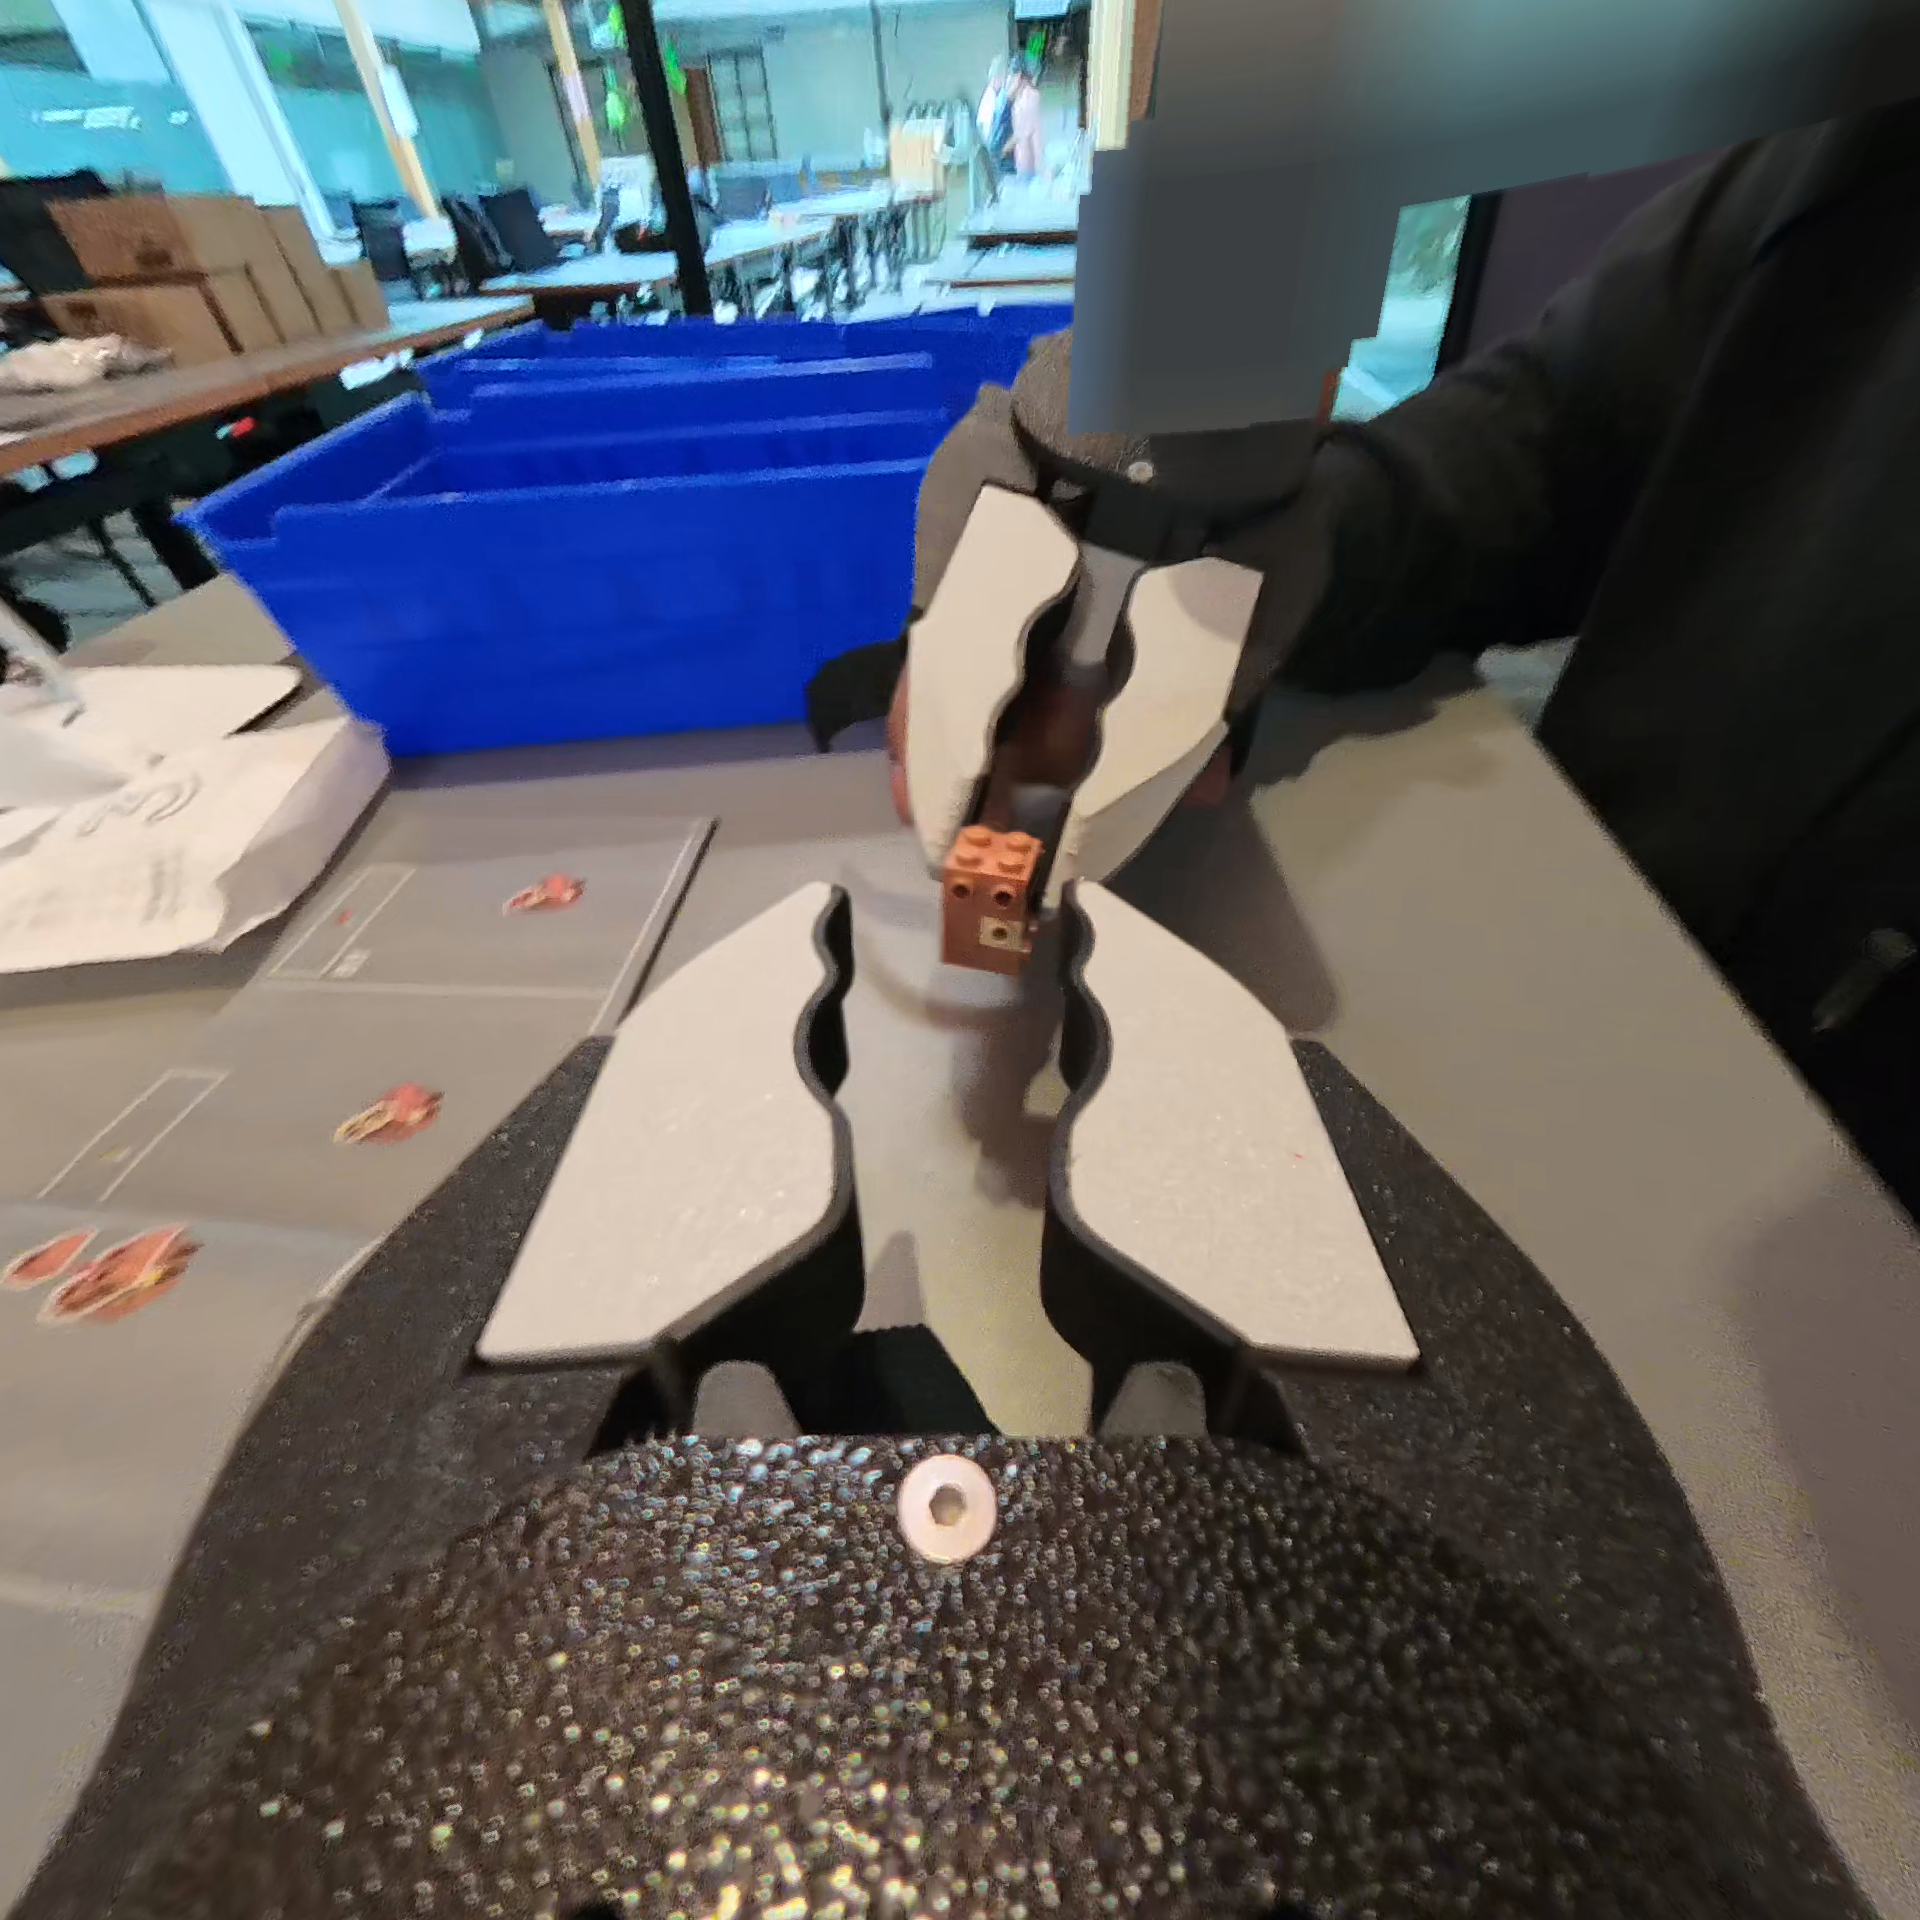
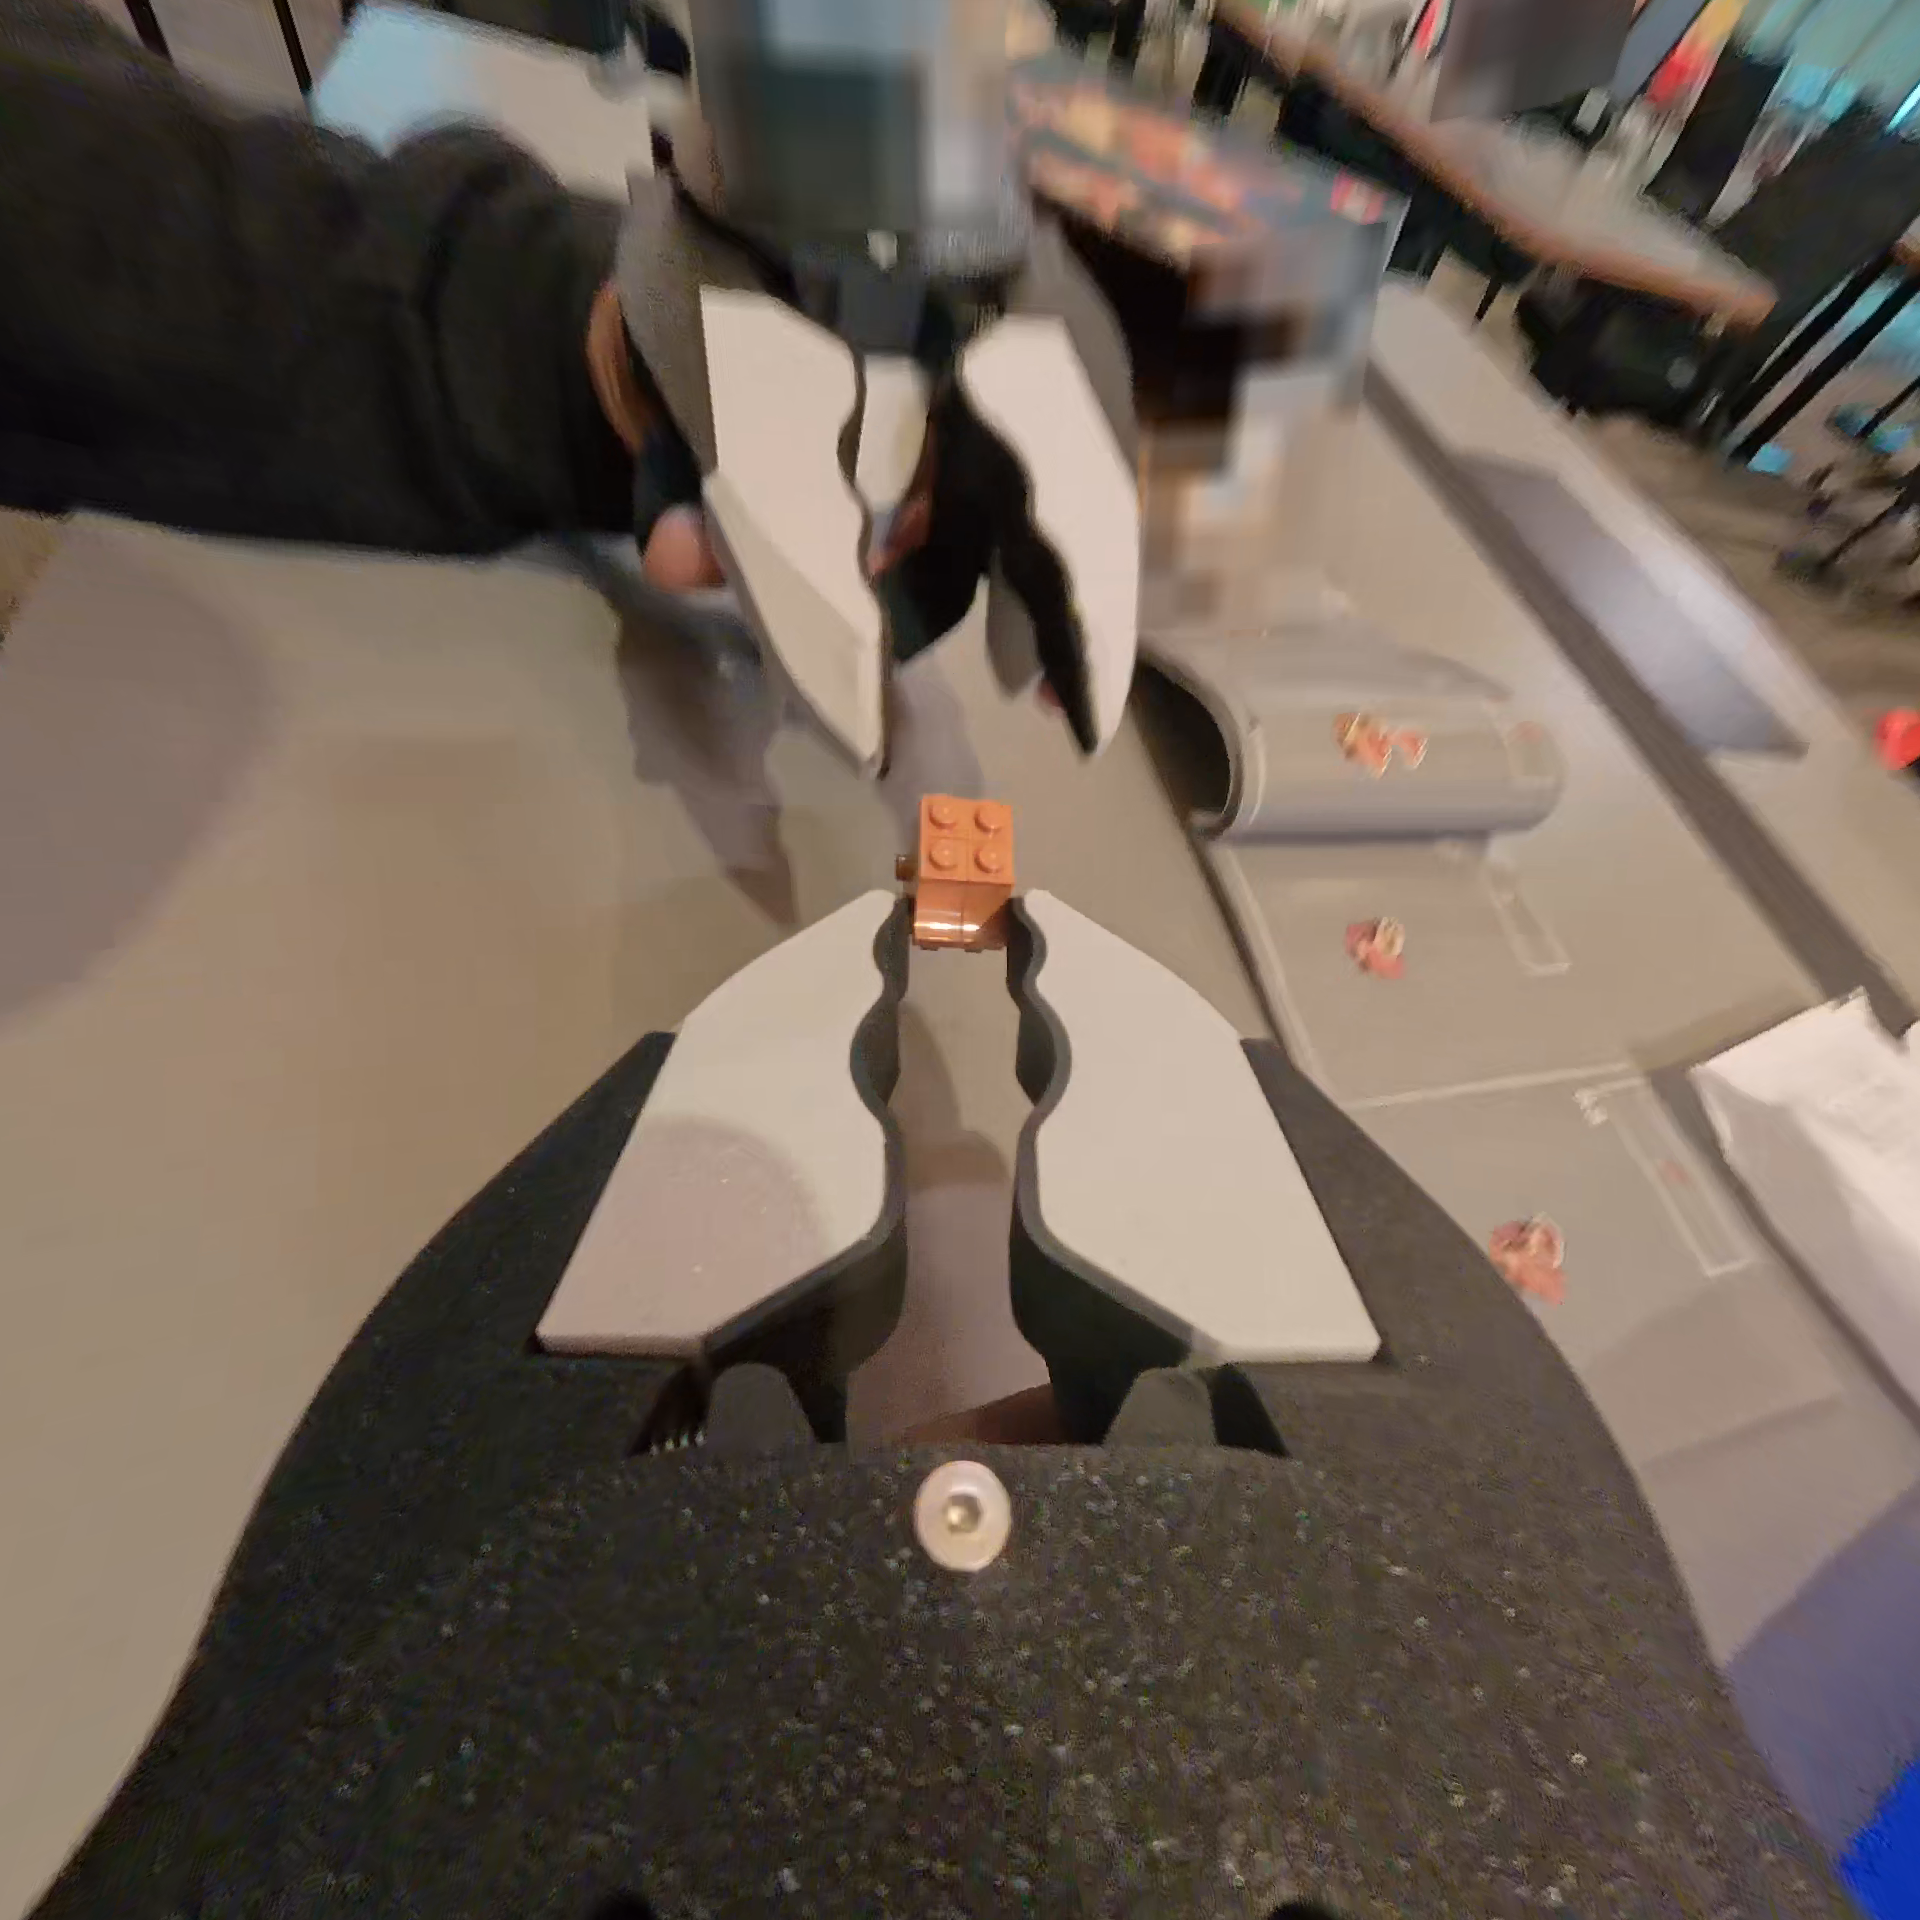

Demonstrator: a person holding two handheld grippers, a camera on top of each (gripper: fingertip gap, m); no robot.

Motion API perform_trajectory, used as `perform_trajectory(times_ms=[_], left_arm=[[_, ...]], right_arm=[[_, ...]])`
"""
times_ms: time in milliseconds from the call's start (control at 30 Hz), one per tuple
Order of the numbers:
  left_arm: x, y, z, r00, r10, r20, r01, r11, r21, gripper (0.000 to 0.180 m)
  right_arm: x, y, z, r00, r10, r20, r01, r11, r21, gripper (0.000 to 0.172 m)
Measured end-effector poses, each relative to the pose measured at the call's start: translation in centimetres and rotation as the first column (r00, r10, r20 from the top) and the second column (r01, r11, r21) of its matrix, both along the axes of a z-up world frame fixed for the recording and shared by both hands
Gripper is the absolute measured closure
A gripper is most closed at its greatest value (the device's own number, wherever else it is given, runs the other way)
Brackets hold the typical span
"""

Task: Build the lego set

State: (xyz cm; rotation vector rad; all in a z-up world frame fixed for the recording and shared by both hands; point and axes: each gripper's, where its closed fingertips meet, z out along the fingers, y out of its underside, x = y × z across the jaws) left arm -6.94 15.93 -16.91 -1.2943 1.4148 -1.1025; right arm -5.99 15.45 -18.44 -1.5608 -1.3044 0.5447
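Note:
A small orange-brown lego assembly [image 2: 964, 878] with four studs on top is held in the air above the grey table [image 2: 312, 935]. My right gripper [image 2: 956, 920] is shut on its lower part. The left wrist view shows the same grasp, with the right gripper [image 1: 1008, 868] coming in from above around the assembly [image 1: 992, 899]. My left gripper [image 1: 956, 899] is open. The assembly sits just past its fingertips, close to the right one, with a clear gap on the left side. In the right wrist view the left gripper [image 2: 982, 748] hangs open behind the assembly.
Blue bins [image 1: 582, 582] stand at the table's far side. Grey instruction sheets [image 1: 468, 935] with pictures of the model and a white paper bag [image 1: 156, 831] lie to the left. A curled sheet [image 2: 1351, 748] lies to the right. A person's dark sleeves [image 1: 1662, 468] hold both grippers. Both grippers' tips are close together, under 4 cm apart.

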Motion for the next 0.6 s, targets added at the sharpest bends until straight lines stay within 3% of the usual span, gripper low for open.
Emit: perform_trajectory(times_ms=[200,367,600], left_arm=[[-1.5,3.1,-0.5,0.988,0.152,-0.033,-0.151,0.987,0.049,0.148],[-1.5,3.2,-0.6,0.986,0.164,-0.032,-0.161,0.984,0.081,0.149],[-1.5,3.0,-0.4,0.987,0.163,-0.016,-0.160,0.982,0.104,0.149]], right_arm=[[0.8,0.6,-5.6,0.961,-0.045,0.273,0.071,0.993,-0.089,0.154],[0.6,0.4,-5.8,0.961,-0.036,0.276,0.058,0.996,-0.072,0.154],[0.9,-0.5,-4.8,0.976,-0.026,0.216,0.033,0.999,-0.027,0.140]])
